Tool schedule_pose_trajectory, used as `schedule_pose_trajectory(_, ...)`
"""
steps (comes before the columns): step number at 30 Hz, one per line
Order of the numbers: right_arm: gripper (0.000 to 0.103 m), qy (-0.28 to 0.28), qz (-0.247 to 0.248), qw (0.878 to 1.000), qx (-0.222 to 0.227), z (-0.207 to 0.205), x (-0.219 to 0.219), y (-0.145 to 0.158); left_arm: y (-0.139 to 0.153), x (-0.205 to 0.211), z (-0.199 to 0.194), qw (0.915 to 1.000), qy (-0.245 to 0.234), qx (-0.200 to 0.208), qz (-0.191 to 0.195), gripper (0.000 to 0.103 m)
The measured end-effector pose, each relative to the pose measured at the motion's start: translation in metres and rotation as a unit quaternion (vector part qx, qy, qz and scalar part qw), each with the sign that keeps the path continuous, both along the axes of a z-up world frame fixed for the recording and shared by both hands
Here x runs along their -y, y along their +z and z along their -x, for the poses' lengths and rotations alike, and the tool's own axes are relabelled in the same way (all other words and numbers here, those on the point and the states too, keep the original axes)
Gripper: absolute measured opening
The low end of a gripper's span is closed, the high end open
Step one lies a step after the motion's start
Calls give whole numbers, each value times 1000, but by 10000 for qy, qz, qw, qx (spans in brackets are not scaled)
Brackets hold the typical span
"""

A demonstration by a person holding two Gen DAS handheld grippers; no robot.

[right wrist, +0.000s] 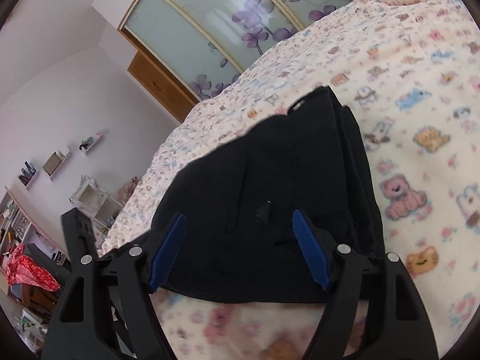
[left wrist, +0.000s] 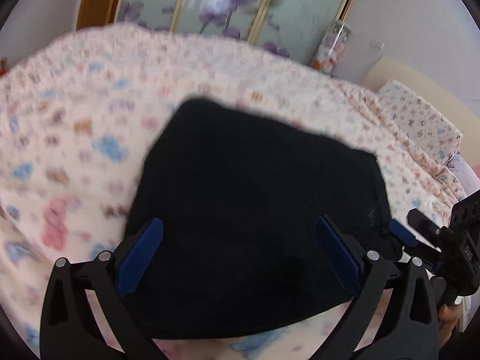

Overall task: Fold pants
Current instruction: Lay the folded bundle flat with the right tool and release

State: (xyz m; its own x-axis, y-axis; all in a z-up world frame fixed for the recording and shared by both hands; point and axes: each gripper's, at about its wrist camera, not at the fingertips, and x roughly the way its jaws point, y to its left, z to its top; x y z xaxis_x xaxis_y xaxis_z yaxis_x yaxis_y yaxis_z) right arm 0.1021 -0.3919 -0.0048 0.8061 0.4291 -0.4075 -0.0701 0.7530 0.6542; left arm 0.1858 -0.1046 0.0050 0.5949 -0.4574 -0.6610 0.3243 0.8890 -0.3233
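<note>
While tools (left wrist: 238, 234) gape, pants (right wrist: 270, 198) lie folded.

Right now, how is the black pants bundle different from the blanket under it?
The pants are plain black; the blanket is cream with cartoon animals. The pants are folded into a small stacked bundle; the blanket lies spread out wide beneath them. Both are soft cloth, and neither hand-held gripper holds either one.
</note>
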Motion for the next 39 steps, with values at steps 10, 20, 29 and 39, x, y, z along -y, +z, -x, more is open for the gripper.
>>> schedule_pose_trajectory(10,75,-15,48,9996,263,11,-3,7,-4,8,7,9985,121,285,-447,101)
schedule_pose_trajectory(20,81,271,331,9990,123,28,-30,5,5,27,48,9873,179,899,-1296,101)
schedule_pose_trajectory(29,86,246,202,9993,183,37,-27,9,-3,25,51,9847,337,959,-1416,101)
schedule_pose_trajectory(39,102,-446,1686,9835,471,106,-63,38,29,16,129,9685,484,1817,-1632,101)
